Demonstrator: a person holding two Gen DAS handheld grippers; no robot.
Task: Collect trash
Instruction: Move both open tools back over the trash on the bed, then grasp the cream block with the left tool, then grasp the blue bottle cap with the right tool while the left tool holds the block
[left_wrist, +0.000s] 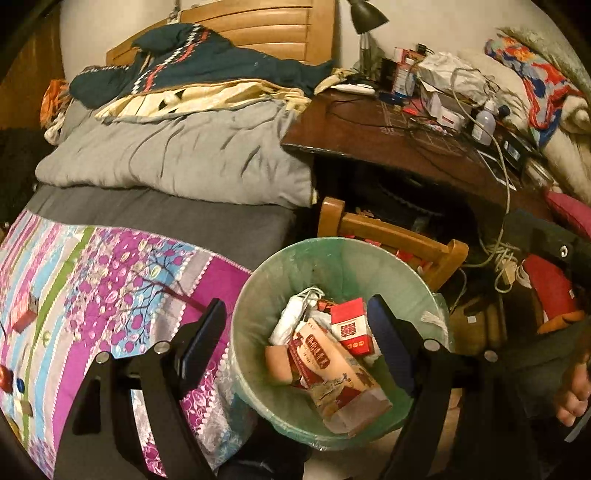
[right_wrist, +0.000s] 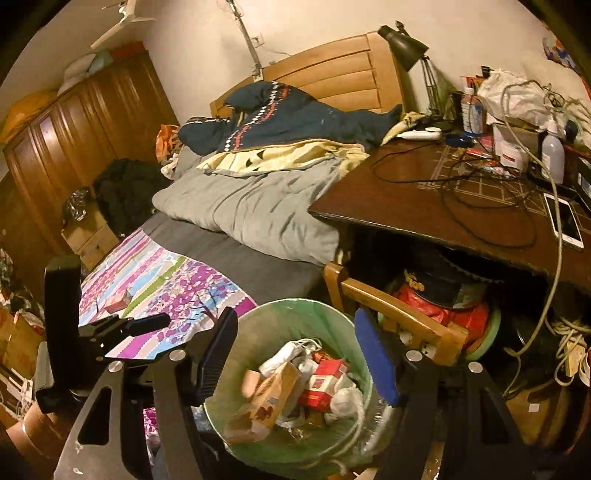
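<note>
The bed (right_wrist: 236, 206) fills the left of both views, with a grey quilt and a flowered coverlet (left_wrist: 110, 295), and beside it stands a dark desk (right_wrist: 424, 199) crowded with bottles, boxes, a phone and loose cables. Tucked under the desk is a wooden chair (right_wrist: 399, 317), its back rail just behind the bin (right_wrist: 343, 321), which sits on the floor between bed and chair and is lined with a thin green bag. Both claws hang over the bin: the left gripper (left_wrist: 295, 332) and the right gripper (right_wrist: 295, 354) each stand wide open with nothing between the pads. The trash lies in the bin already: a long paper food packet (left_wrist: 332, 373), a red and white carton (left_wrist: 351, 325), crumpled white tissue (right_wrist: 343, 398) and a pale round lump (what it is I cannot tell). All of it looks light and easily crushed; the carton is stiff enough to pinch across its flat faces, while the packet would fold and is best taken near its middle. A small reddish box (right_wrist: 118, 301) still lies on the coverlet, probably the next candidate. The chair rail and dangling cables crowd the bin's far side, so reaching from the bed side seems safer.
</note>
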